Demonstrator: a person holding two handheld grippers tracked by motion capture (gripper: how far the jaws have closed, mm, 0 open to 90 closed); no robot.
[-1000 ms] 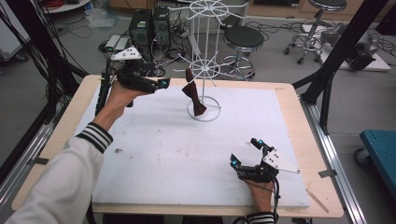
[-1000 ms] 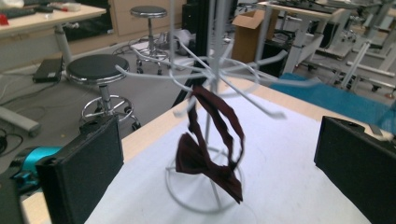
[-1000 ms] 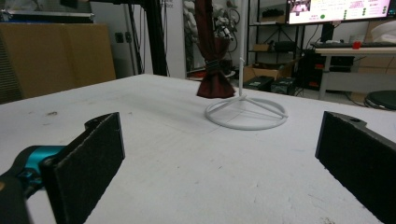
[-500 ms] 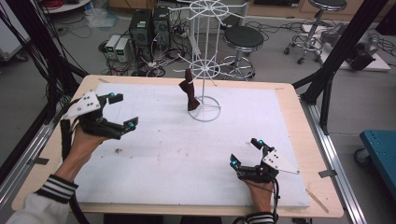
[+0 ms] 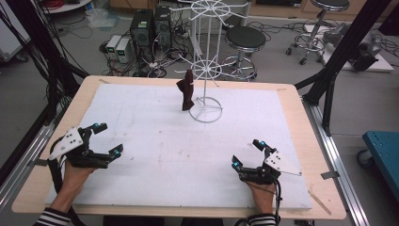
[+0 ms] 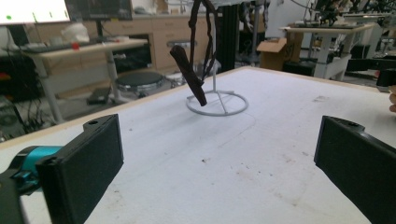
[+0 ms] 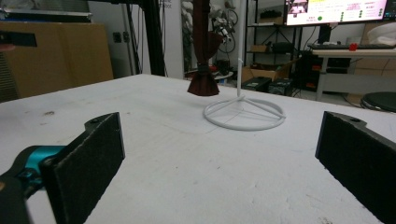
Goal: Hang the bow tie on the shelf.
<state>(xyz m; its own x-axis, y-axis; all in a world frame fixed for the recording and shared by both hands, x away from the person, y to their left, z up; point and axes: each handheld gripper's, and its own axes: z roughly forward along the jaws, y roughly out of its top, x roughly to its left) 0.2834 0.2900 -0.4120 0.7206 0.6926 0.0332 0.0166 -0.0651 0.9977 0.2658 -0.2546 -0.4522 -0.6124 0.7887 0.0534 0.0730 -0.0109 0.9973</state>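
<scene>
Dark brown cloth point(image 5: 187, 89) hangs from the white wire rack point(image 5: 207, 70) in the upper middle of the high view, its lower end just above the white table cover point(image 5: 188, 155) beside the rack's ring base. Left gripper point(image 5: 104, 140) sits at the lower left with its jaws spread wide and empty. Right gripper point(image 5: 248, 154) rests at the lower right, likewise wide open and holding nothing, both well apart from the cloth.

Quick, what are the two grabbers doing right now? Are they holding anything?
Left gripper: open, holding nothing, low over the table.
Right gripper: open, holding nothing, low over the table.
</scene>
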